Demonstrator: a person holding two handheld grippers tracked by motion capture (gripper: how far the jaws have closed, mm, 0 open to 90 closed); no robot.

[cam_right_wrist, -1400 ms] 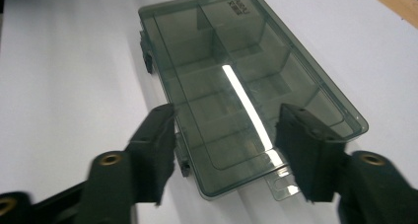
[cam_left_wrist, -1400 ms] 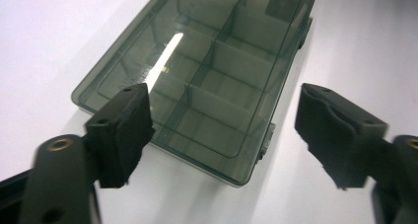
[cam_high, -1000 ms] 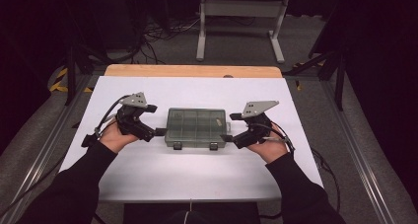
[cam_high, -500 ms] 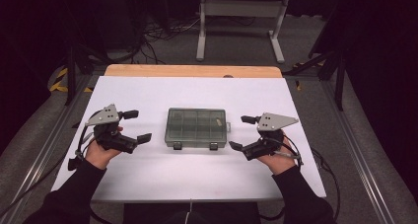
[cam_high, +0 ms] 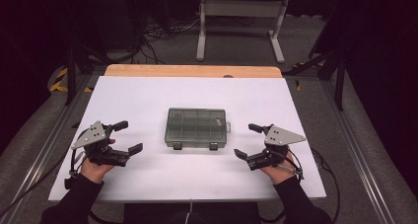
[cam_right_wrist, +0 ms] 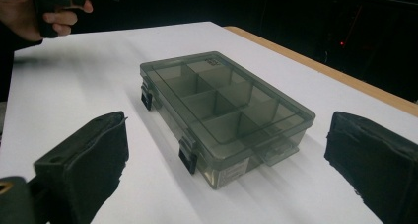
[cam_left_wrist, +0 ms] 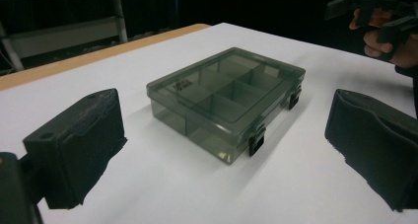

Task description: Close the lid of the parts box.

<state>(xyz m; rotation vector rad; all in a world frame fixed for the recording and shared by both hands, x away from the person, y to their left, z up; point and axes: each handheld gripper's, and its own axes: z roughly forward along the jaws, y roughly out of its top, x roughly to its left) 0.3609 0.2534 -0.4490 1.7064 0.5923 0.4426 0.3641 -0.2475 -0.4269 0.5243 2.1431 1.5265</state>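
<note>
A smoky translucent compartment box (cam_high: 197,128) lies flat in the middle of the white table (cam_high: 162,93), lid down, with two black latches on its near side. A small pale item shows in one far-right compartment. My left gripper (cam_high: 129,136) hovers to the box's left, open, with nothing between its pads (cam_left_wrist: 74,150); the box (cam_left_wrist: 226,93) lies ahead of them. My right gripper (cam_high: 245,140) sits to the box's right. Its jaws have just been opening and stand open and empty, and the box (cam_right_wrist: 226,110) lies beyond its pads (cam_right_wrist: 84,160).
A wooden strip (cam_high: 192,71) edges the table's far side. Beyond it on the floor stand a metal frame (cam_high: 239,17) and loose cables (cam_high: 157,34). Metal rails run along both table sides. Bare white surface surrounds the box.
Both hands have drawn away from the box's two ends, outward and toward the near edge, and sunk lower. The box has stayed where it was.
</note>
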